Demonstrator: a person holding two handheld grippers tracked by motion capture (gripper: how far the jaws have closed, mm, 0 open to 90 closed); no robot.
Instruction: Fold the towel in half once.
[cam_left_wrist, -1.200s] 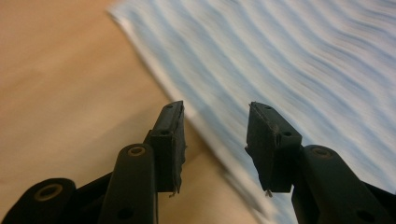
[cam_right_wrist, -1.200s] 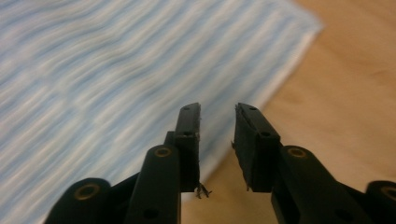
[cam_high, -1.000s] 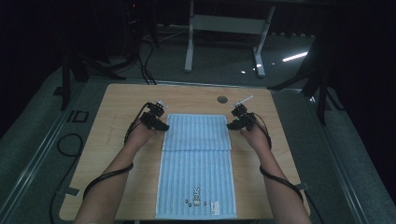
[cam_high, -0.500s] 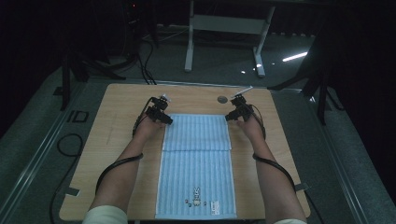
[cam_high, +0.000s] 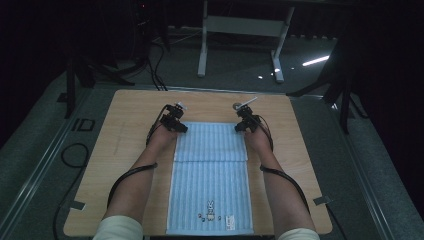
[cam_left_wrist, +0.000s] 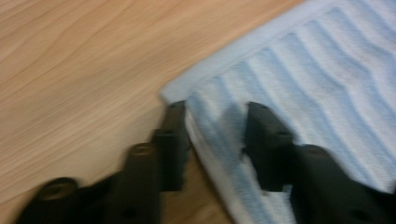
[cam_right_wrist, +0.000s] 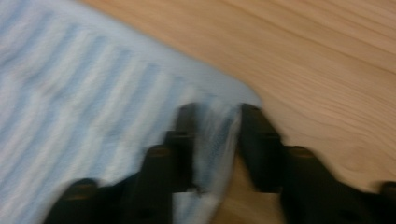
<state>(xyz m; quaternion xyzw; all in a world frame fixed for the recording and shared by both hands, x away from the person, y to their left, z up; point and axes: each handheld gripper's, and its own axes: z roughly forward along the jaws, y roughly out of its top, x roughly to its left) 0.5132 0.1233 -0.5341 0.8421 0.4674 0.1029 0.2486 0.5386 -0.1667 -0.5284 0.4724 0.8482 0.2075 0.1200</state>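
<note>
A light-blue striped towel (cam_high: 210, 185) lies lengthwise on the wooden table (cam_high: 125, 110), its far end folded back over itself. My left gripper (cam_high: 181, 128) is at the folded flap's far left corner, and my right gripper (cam_high: 240, 128) is at its far right corner. In the left gripper view the jaws (cam_left_wrist: 215, 116) straddle the towel's (cam_left_wrist: 327, 84) side edge, with a raised ridge of cloth between them. The right gripper view is blurred; its jaws (cam_right_wrist: 215, 116) pinch a ridge of towel (cam_right_wrist: 70, 93) just short of the corner.
A small grey round object (cam_high: 238, 105) and a white stick (cam_high: 248, 101) lie just beyond my right gripper near the table's far edge. Bare wood (cam_high: 300, 150) flanks the towel on both sides. The person's forearms run along the towel's edges.
Both grippers have slid a little farther from the person and slightly inward along the far end of the towel. The folded flap looks the same.
</note>
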